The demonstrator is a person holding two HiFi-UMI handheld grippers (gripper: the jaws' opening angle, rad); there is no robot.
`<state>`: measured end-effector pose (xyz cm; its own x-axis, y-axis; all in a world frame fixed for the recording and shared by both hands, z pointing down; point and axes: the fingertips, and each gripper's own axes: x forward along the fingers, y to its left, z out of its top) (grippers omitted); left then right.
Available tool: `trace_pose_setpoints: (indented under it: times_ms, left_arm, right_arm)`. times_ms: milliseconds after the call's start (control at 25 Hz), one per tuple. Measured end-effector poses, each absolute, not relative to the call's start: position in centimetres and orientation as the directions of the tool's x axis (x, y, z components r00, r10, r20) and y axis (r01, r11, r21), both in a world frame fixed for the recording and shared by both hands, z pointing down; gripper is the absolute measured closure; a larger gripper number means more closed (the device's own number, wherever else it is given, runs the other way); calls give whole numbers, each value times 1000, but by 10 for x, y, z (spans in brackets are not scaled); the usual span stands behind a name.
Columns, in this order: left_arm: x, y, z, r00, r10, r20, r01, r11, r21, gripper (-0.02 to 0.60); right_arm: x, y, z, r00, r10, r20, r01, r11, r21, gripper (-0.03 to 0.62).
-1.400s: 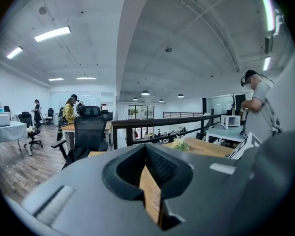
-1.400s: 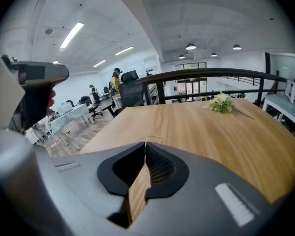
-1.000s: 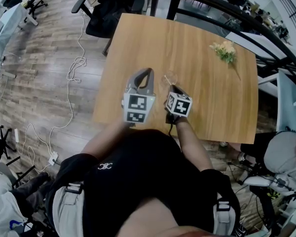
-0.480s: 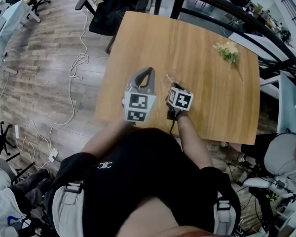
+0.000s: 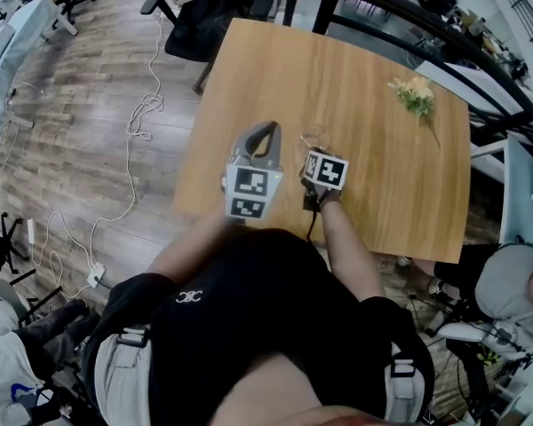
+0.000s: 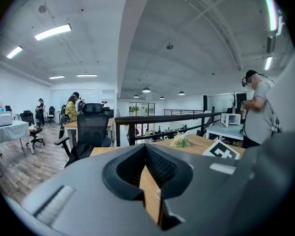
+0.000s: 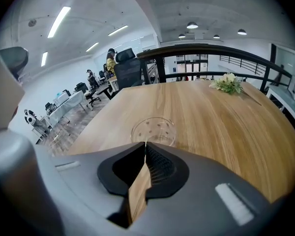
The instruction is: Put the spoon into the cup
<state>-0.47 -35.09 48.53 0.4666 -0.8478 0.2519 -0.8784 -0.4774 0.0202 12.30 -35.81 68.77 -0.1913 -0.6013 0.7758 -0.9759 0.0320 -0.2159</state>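
A clear glass cup (image 5: 315, 137) stands on the wooden table (image 5: 382, 87); in the right gripper view the cup (image 7: 154, 130) sits just beyond the jaw tips. My right gripper (image 5: 313, 155) (image 7: 145, 144) is low over the table with its jaws pressed together. A thin pale sliver, which I take for the spoon (image 5: 306, 144), runs from the tips toward the cup's left rim; it is too small to see clearly. My left gripper (image 5: 268, 128) (image 6: 145, 146) is shut on nothing, held higher, to the left of the cup, aimed out at the room.
A sprig of pale flowers (image 5: 416, 96) (image 7: 227, 84) lies near the table's far right corner. A black railing (image 7: 206, 50) runs behind the far edge. Office chairs (image 5: 191, 25) and floor cables (image 5: 142, 114) lie to the left of the table.
My right gripper has crept forward, closer to the cup. The left gripper has stayed where it was.
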Motion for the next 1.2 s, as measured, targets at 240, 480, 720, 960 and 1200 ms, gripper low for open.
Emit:
trace_pose_setpoints:
  times_ms: [240,480,720,960,1200]
  left_arm:
    - [-7,-351,489,465,-847,258,-879,-476,21,569]
    - [-4,-353,491,478,-838,265,-872,-490,25,569]
    - [1,-354,487,495,-832,251,-863,-505,28,569]
    - [13,-356,480,522,-820,237,-848,-529,36,569]
    - [28,-354,475,558,-799,222,-825,-563,47,569]
  right_arm:
    - [122,-358,691,-188,-600,777,-976,28,-215,572]
    - [125,-360,686,-192,-618,762,-972,12,-235,520]
    - [137,-358,659,-165,-702,693,-966,-25,-256,522]
    - [136,-357,617,-205,-797,569,-963,60,-263,589]
    - [141,-356,552,-140,-909,392,-984,83,-158,589]
